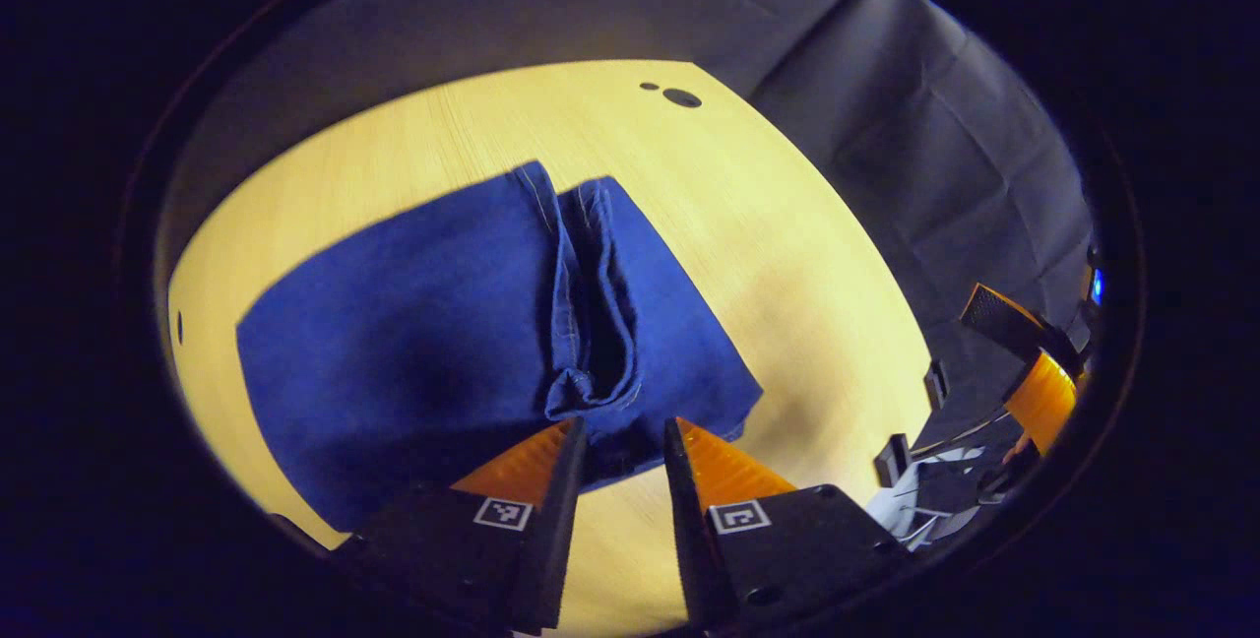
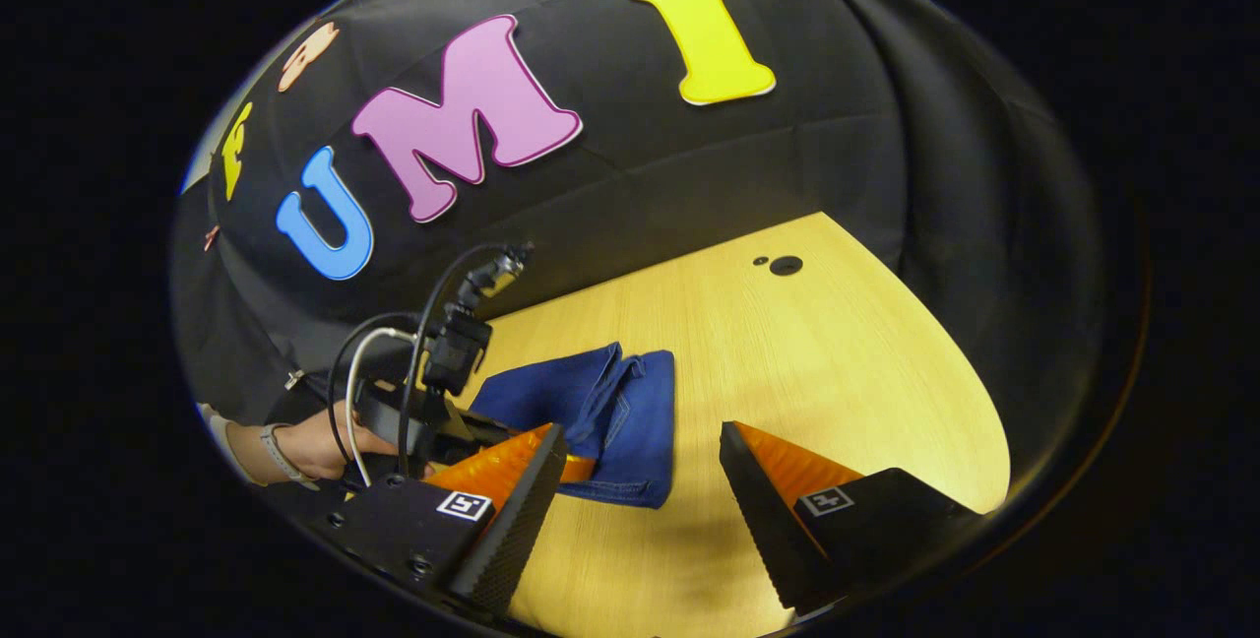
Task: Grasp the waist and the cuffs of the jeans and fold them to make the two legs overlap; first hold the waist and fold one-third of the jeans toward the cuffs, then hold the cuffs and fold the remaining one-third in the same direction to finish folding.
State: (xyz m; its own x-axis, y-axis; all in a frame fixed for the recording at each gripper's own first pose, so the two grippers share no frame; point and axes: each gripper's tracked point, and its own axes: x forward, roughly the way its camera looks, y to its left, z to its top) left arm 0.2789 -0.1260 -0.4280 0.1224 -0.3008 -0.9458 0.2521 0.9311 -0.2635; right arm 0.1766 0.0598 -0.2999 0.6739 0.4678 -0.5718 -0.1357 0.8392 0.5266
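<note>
Jeans (image 1: 443, 343) are seen folded on the wooden table (image 1: 787, 254).
Left gripper (image 1: 625, 441) fingers slightly parted, right gripper (image 2: 640, 451) fingers wide apart; nothing is held.

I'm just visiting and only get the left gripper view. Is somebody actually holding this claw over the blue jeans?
Observer: Yes. In the right gripper view, a hand grips the back of the left claw.
Operator: And the other claw at my right edge, is it carrying anything?
Observer: No. The right claw has its fingers wide apart and grips nothing.
Operator: Anything on that hand?
Observer: A pale band sits on its wrist.
</note>
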